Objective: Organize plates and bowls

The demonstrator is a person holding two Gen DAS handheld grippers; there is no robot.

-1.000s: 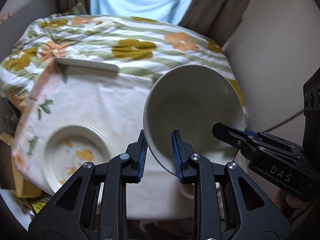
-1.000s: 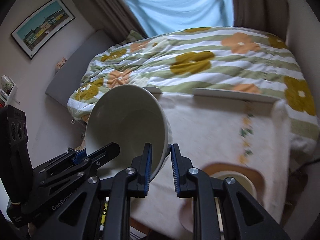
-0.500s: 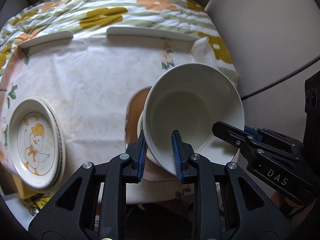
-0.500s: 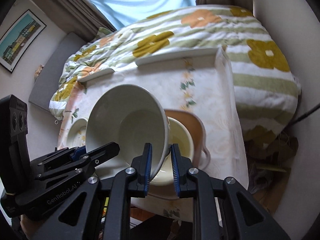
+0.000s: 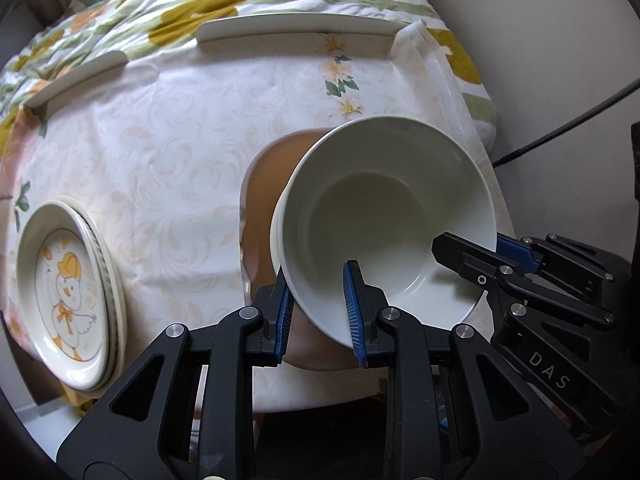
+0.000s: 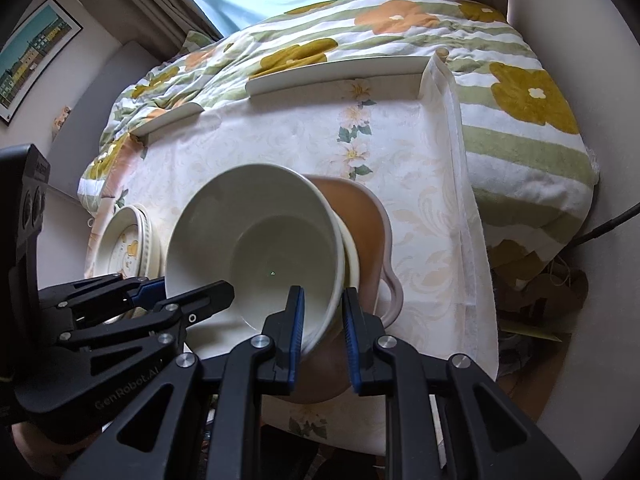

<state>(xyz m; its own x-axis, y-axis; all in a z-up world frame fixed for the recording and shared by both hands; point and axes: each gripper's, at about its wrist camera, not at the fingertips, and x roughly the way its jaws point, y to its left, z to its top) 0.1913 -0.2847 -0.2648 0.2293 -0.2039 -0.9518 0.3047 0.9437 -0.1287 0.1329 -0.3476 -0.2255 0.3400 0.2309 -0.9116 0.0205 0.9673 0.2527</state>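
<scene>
Both grippers hold one white bowl (image 5: 392, 216) by its rim. My left gripper (image 5: 320, 308) is shut on its near left rim; my right gripper (image 6: 320, 316) is shut on its near right rim, and also shows in the left wrist view (image 5: 480, 252). The bowl (image 6: 256, 248) sits tilted into a second cream bowl (image 6: 352, 256), which rests on a brown tray (image 6: 360, 208). A stack of plates with a duck picture (image 5: 68, 300) lies on the table's left side and also shows in the right wrist view (image 6: 128, 248).
The table has a white floral cloth (image 5: 172, 160) and two raised white edge rails (image 5: 296, 32) at the back. A flowered striped quilt (image 6: 520, 120) lies behind it. A black cable (image 5: 560, 128) runs along the wall at the right.
Both grippers have carried the bowl from over the bed toward the table and lowered it into the cream bowl on the brown tray. The plate stack has come into view at the left.
</scene>
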